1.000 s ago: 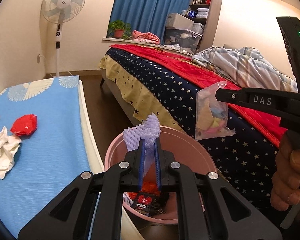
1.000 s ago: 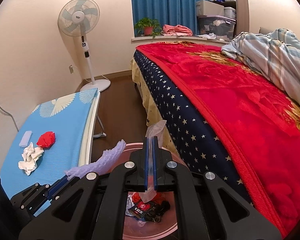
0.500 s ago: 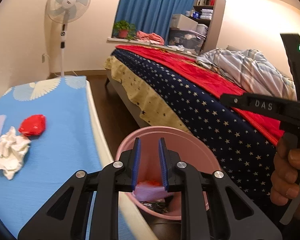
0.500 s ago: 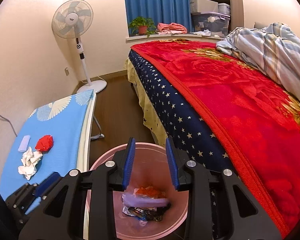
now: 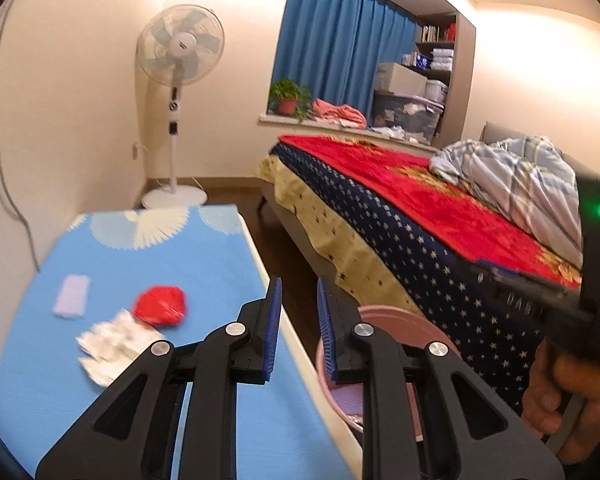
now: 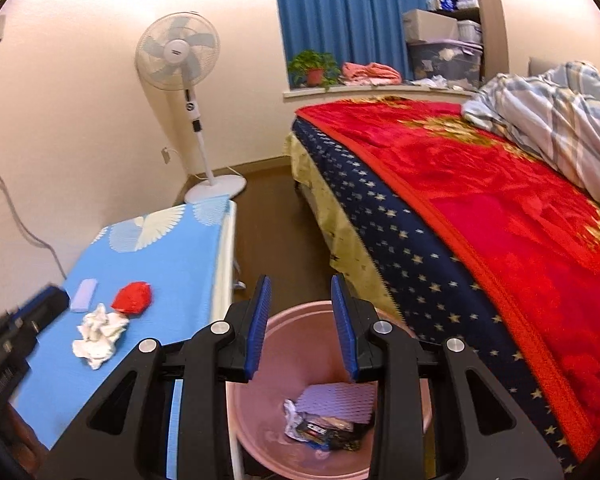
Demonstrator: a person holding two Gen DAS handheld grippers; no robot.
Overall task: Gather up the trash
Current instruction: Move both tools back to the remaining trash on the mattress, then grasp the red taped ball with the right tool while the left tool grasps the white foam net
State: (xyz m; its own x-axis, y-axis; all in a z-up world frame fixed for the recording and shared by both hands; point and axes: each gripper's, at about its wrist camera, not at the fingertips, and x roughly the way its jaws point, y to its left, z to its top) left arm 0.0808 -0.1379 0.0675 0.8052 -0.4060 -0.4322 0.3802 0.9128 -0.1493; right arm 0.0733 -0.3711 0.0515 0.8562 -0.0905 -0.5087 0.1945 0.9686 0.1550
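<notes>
Bedroom — right tool (image 6: 300, 324) gaping, empty, above pink bin (image 6: 292, 344); left tool (image 5: 296, 328) likewise.

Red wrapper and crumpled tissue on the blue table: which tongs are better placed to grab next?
Left tongs: open, empty, beside the red wrapper and tissue. Right tongs hang open above the pink bin.

The bin (image 6: 260, 420) is pink, with a lilac foam net (image 6: 336, 400) inside. The table cloth (image 5: 172, 264) is sky blue with white fan shapes. On it lie a red wrapper (image 5: 161, 306), a white tissue (image 5: 112, 342) and a pale lilac piece (image 5: 73, 295). The blanket (image 6: 500, 208) is red, its border navy with stars. The curtain (image 6: 352, 12) is blue.
</notes>
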